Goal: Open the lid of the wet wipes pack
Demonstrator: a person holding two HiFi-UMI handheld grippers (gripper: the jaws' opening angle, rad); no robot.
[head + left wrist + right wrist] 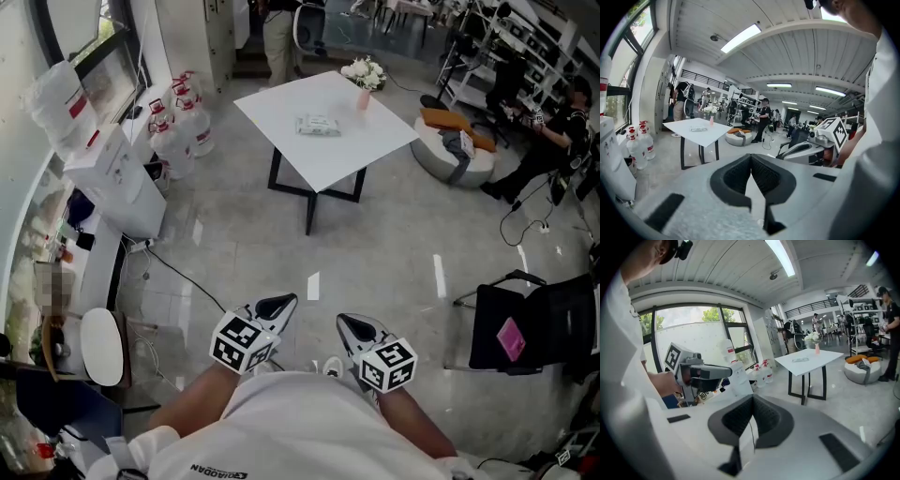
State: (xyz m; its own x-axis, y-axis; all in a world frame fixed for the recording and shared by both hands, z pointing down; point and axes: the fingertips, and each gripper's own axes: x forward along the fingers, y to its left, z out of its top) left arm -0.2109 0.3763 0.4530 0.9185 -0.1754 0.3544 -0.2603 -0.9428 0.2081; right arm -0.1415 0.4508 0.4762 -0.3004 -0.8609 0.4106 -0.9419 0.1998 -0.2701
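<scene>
Wet wipes pack (318,125) is lying flat on the white counter (349,150) across the room, near a pink vase of flowers (364,82). My 2 grippers are well apart from it, low by the person's shirt. Left gripper (278,305) has its fingers pressed together on nothing, and the right gripper (353,324) is the same, closed and empty.

Left claw (277,306) and right claw (353,326), both closed and empty, point slightly downward.

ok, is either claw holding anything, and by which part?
Nothing held. Left claw and right claw are shut and empty; the wet wipes pack lies on the table.
</scene>
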